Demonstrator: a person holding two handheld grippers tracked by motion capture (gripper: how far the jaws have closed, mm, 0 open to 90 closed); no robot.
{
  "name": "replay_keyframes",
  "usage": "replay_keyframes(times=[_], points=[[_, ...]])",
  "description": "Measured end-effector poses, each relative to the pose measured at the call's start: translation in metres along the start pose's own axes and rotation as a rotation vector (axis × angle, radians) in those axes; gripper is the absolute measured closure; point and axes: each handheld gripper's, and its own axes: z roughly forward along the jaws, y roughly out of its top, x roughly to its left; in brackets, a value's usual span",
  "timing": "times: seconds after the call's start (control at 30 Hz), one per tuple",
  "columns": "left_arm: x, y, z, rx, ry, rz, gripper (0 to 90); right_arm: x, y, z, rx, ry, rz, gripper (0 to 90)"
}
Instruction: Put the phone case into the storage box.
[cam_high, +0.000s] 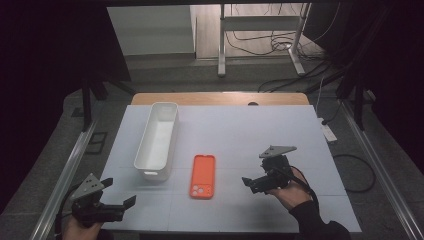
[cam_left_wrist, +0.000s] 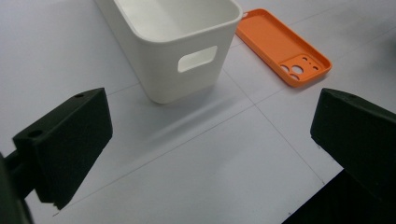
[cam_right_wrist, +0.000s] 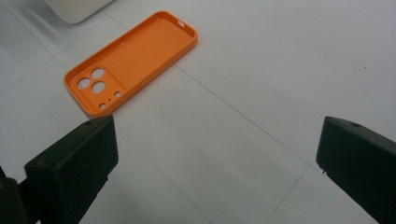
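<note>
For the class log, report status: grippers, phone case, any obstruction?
Left gripper open, empty. Right gripper open, empty, aimed at phone case. Case flat on table, untouched, beside white bin. Path clear.

2 black grippers — grey 3-cornered plates, dark sleeve (cam_high: 314, 220)

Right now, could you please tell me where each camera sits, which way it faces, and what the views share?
High view: above the person's side, facing forward and down on the table; both hands and the left gripper and right gripper show.
Left gripper view: rides the left gripper, facing the white bin; its open jaws show.
Right gripper view: rides the right gripper, facing the orange phone case; its open jaws show.
Shared: all see the phone case.
</note>
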Motion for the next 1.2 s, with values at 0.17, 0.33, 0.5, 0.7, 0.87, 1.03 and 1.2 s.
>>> replay_keyframes(times=[0.17,0.33,0.5,0.7,0.87,1.03,1.2], points=[[0.000,0.000,0.000,0.001,0.000,0.001,0.0,0.002,0.004,0.005,0.004,0.007,-0.001,0.0],[0.000,0.000,0.000,0.001,-0.002,0.001,0.0,0.006,0.010,0.011,0.020,0.010,-0.006,0.0],[0.000,0.000,0.000,0.002,-0.002,0.002,0.1,0.009,0.016,0.017,0.028,0.017,-0.017,0.0],[0.000,0.000,0.000,0.002,-0.003,0.002,0.1,0.014,0.024,0.026,0.026,0.025,-0.043,0.0],[0.000,0.000,0.000,0.001,-0.005,-0.002,0.0,0.019,0.031,0.037,0.048,0.020,-0.065,0.0],[0.000,0.000,0.000,0.004,-0.006,0.001,0.1,0.022,0.036,0.044,0.057,0.031,-0.064,0.0],[0.000,0.000,0.000,0.003,-0.006,0.000,0.1,0.025,0.042,0.051,0.060,0.037,-0.063,0.0]])
